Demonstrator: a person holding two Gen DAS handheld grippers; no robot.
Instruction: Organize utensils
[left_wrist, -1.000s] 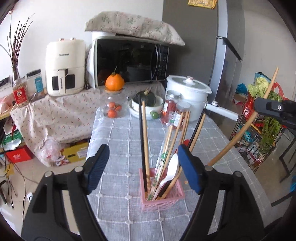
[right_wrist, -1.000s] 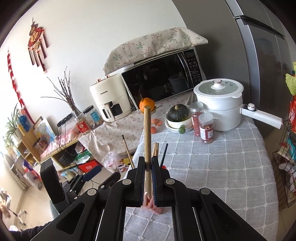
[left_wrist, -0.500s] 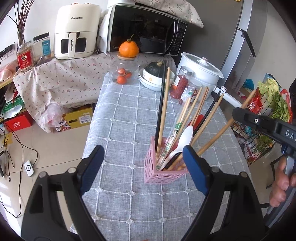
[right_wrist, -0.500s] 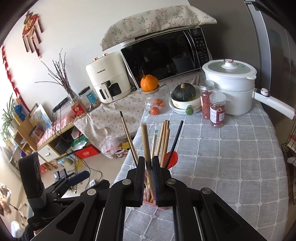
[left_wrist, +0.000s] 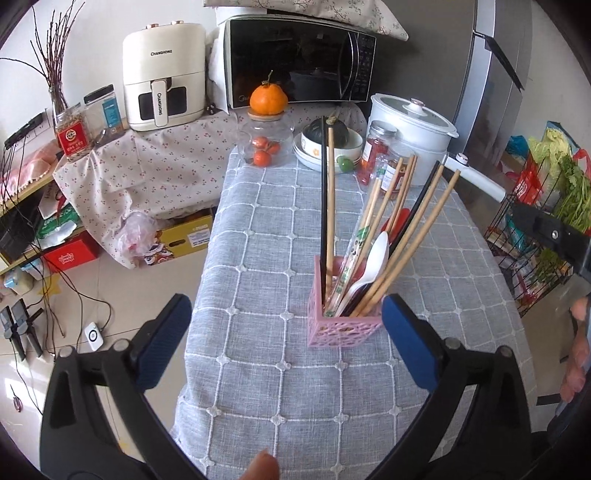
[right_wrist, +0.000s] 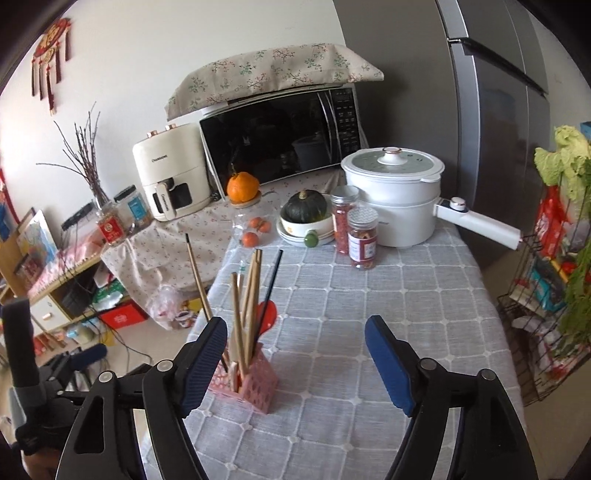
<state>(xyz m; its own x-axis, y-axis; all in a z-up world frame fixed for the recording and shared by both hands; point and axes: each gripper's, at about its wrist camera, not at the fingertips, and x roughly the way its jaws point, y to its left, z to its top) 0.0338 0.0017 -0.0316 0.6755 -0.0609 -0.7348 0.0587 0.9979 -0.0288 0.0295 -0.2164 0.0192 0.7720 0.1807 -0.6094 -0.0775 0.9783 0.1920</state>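
A pink lattice basket (left_wrist: 343, 326) (right_wrist: 258, 386) stands on the grey checked tablecloth (left_wrist: 280, 229). It holds wooden chopsticks (left_wrist: 417, 236) (right_wrist: 236, 314), black chopsticks (left_wrist: 324, 206), a wrapped pair, a white spoon (left_wrist: 373, 258) and a red spoon (right_wrist: 267, 312). My left gripper (left_wrist: 284, 314) hovers just short of the basket, its jaws opening with nothing between them. My right gripper (right_wrist: 295, 328) is above the cloth, also opening and empty. The basket sits beside its left finger (right_wrist: 207, 350).
At the table's far end are a white pot (right_wrist: 395, 195) with a long handle, two spice jars (right_wrist: 364, 238), a bowl with a green squash (right_wrist: 304, 206) and a glass jar (left_wrist: 264, 144) topped by an orange. A wire rack of vegetables (right_wrist: 554, 277) stands on the right.
My right gripper went from shut on a wooden chopstick to wide open. That chopstick now stands in the basket. My left gripper spread wider and tipped downward.
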